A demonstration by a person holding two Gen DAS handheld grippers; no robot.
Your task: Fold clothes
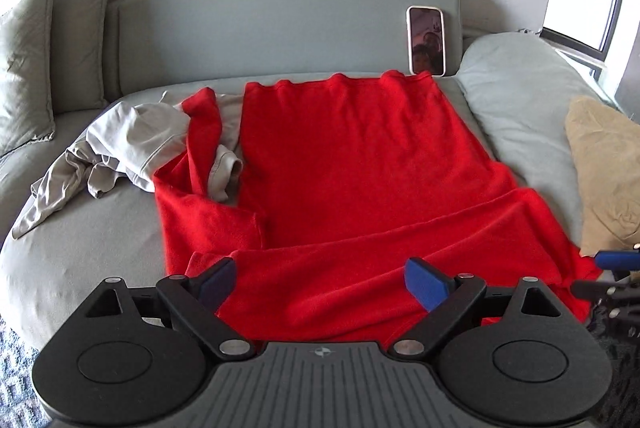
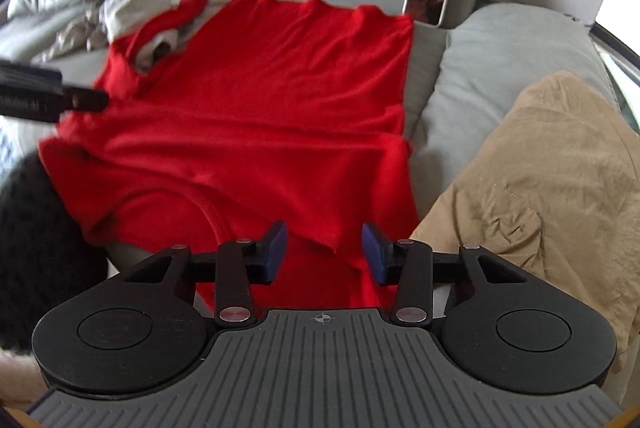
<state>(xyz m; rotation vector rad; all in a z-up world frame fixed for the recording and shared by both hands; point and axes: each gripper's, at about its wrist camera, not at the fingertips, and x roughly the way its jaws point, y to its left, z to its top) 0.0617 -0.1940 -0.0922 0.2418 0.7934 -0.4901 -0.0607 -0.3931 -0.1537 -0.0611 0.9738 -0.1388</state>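
One red garment (image 1: 340,164) of soft, fuzzy knit lies spread flat on the grey sofa (image 1: 100,248), its far hem wavy against the backrest, its near part folded over in a thick band across my view. One sleeve twists up at its left, tangled with a crumpled pale grey garment (image 1: 120,148) of smooth thin cloth.

My left hand-held gripper (image 1: 320,282) hovers over the near fold with its two blue-padded fingers spread wide, holding nothing. My right hand-held gripper (image 2: 324,252) hangs over the near right corner of the red cloth, its fingers parted less widely, also empty.

A phone (image 1: 426,40) leans upright on the backrest just behind the hem. Right of the garment lie one plump grey pillow (image 1: 516,100) and one tan cushion (image 1: 604,168); two olive cushions (image 1: 52,48) stand far left.
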